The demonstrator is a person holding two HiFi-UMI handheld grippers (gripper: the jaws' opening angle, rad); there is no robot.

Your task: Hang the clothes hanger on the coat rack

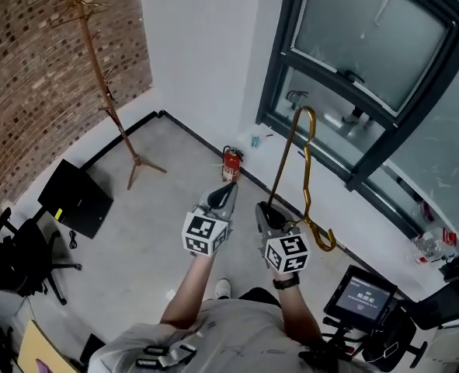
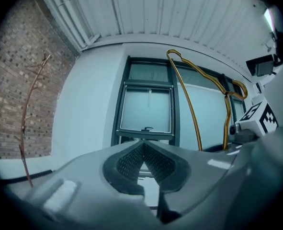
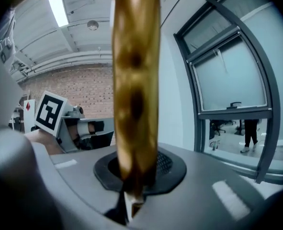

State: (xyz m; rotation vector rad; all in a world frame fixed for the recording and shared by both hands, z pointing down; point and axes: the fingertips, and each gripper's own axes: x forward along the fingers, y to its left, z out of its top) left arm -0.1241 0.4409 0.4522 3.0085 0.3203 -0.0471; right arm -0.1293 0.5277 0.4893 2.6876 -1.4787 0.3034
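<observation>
**Status.** The coat rack (image 1: 105,92) stands at the far left of the head view, in the corner against the brick wall (image 1: 27,84); none of the pegs in view carries anything. To the right of the rack and well apart from it, the left gripper (image 1: 227,189) is held out over the floor. Its jaws are closed tip to tip and nothing is held between them. Further right of the rack, the right gripper (image 1: 268,210) is clamped on the gold clothes hanger (image 1: 283,164), which is gripped by its lower part with the hook pointing away from the person. The hanger is judged to be picked up and in carriage. The approach to the rack and the hooking over a peg are not yet done.

**View comparison.**
- Head view: the full gap between hanger and rack is shown, plus a fire extinguisher (image 1: 231,162) by the wall between them.
- Left gripper view: the closed, empty jaws (image 2: 143,150) are confirmed. The rack (image 2: 26,123) is seen at the left and the hanger (image 2: 191,114) far to its right.
- Right gripper view: the hanger (image 3: 135,80) is shown pinched between the pads (image 3: 164,163). The rack is not shown here.
</observation>
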